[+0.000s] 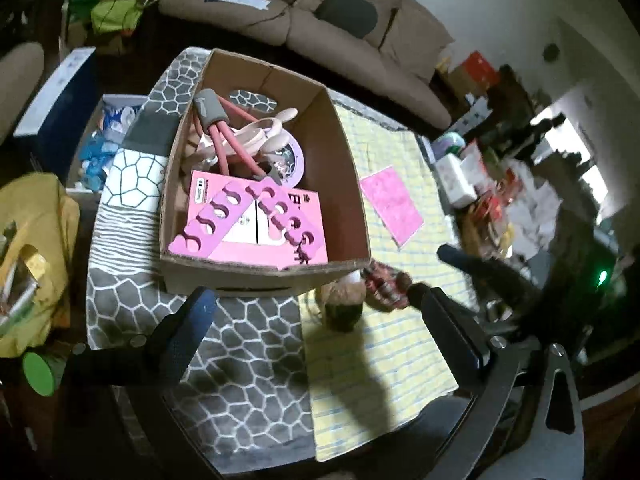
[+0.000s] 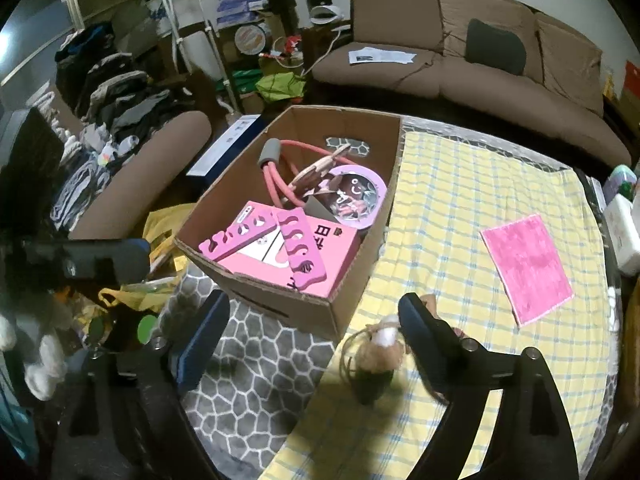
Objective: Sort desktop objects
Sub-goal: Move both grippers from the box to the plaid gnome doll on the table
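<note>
A cardboard box [image 1: 344,152] [image 2: 244,184] on the table holds a pink box [image 1: 256,220], pink toe separators [image 2: 298,248], a pink resistance band [image 1: 224,136] and a round purple tin [image 2: 356,196]. A small brown plush doll [image 1: 346,300] [image 2: 378,354] lies on the yellow checked cloth [image 2: 460,208] just in front of the box. A pink cloth square [image 1: 392,204] [image 2: 526,270] lies flat to the right. My left gripper [image 1: 308,308] is open, just short of the doll. My right gripper [image 2: 312,320] is open, the doll beside its right finger.
A grey patterned mat [image 1: 240,364] covers the table's left part. A yellow bag [image 1: 36,248] lies left of the table. A brown sofa [image 2: 500,64] stands behind. Cluttered items [image 1: 480,184] crowd the right side.
</note>
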